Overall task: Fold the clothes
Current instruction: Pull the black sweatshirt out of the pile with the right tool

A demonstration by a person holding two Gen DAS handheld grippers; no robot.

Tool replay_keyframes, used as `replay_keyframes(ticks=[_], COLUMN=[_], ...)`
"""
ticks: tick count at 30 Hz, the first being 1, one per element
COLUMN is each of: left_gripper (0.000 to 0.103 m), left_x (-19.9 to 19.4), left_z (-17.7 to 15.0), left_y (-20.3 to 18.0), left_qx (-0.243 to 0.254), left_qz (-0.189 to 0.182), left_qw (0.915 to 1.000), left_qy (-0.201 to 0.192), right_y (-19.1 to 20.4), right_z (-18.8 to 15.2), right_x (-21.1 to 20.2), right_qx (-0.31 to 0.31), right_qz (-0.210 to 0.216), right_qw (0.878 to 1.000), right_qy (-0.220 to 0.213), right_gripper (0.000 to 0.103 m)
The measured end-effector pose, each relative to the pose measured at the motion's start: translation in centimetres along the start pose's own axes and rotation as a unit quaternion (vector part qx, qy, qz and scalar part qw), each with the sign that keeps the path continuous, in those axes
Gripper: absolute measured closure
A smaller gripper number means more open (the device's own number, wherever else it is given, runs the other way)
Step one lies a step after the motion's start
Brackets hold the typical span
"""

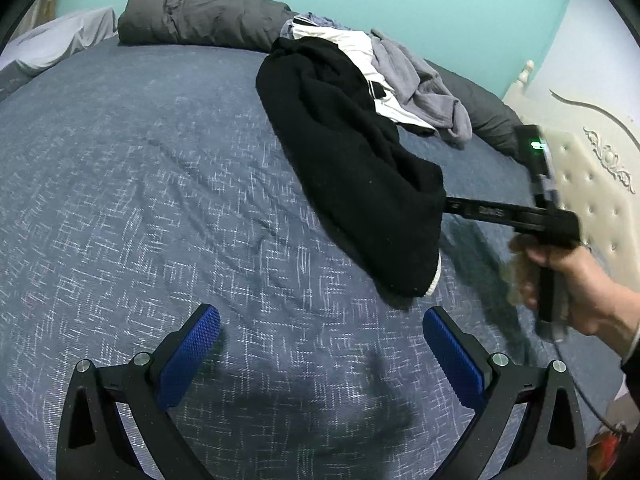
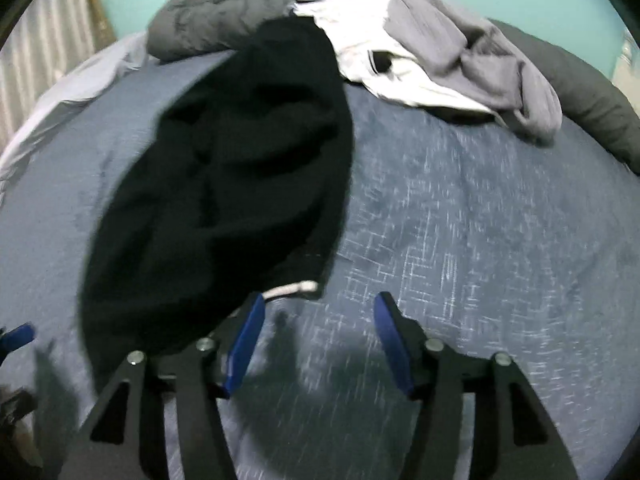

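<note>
A black garment [image 1: 352, 168] lies crumpled on the blue bedspread [image 1: 140, 200], stretching from the clothes pile toward me. My left gripper [image 1: 322, 318] hovers open over bare bedspread, just short of the garment's near end. In the right wrist view the black garment [image 2: 240, 184] fills the left centre, and its white-edged hem [image 2: 292, 289] sits at the tip of the left finger. My right gripper [image 2: 320, 300] is open, with only bedspread between its blue pads [image 2: 244, 348]; the cloth rests against that finger's outer side. A hand [image 1: 568, 280] holds the right tool.
A pile with a white garment [image 1: 360, 46] and a grey garment [image 1: 416, 80] lies behind the black one. A dark grey duvet [image 1: 200, 16] runs along the teal wall. A cream headboard [image 1: 592, 176] stands at the right, and a pale pillow [image 1: 60, 40] at the far left.
</note>
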State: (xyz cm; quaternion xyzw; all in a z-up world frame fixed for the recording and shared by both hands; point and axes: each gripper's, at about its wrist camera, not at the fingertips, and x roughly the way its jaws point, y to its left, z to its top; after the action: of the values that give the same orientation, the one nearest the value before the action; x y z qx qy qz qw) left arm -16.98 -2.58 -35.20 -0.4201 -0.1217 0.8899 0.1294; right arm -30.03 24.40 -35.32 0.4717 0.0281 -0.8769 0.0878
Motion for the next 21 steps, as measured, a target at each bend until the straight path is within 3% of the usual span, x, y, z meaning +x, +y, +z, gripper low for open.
replay_keyframes(ticks=[6,8,9,10,11,18,21], left_gripper=[0.000,0.000,0.000,0.000,0.001,0.016,0.016], left_x=[0.5,0.6,0.6,0.6,0.6,1.2,2.0], left_z=[0.1,0.1,0.0,0.0,-0.1,-0.1,-0.1], left_y=[0.6,0.6,0.6,0.6,0.6,-0.4,-0.8], left_qx=[-0.007,-0.008,-0.009,-0.009,-0.010,-0.006,-0.006], left_qz=[-0.003,-0.003,-0.003,-0.004,-0.006,-0.010,-0.013], left_qw=[0.9999,0.9999,0.9999,0.9999,0.9999,0.9998,0.9996], left_qy=[0.009,0.010,0.010,0.011,0.013,0.019,0.023], right_y=[0.0,0.8,1.4,2.1,2.7,3.6,3.4], right_z=[1.3,1.6,1.7,1.8,1.9,2.4,2.3], right_x=[2.9,2.9,2.8,2.4,1.8,-4.9,-8.1], right_qx=[0.049,0.036,0.026,0.015,0.008,0.006,0.007], right_qz=[0.040,0.053,0.056,0.058,0.063,0.100,0.114], right_qw=[0.998,0.998,0.998,0.998,0.998,0.991,0.987], right_qy=[-0.002,-0.005,-0.007,-0.013,-0.021,-0.091,-0.112], right_gripper=[0.046,0.075,0.079,0.090,0.093,0.096,0.096])
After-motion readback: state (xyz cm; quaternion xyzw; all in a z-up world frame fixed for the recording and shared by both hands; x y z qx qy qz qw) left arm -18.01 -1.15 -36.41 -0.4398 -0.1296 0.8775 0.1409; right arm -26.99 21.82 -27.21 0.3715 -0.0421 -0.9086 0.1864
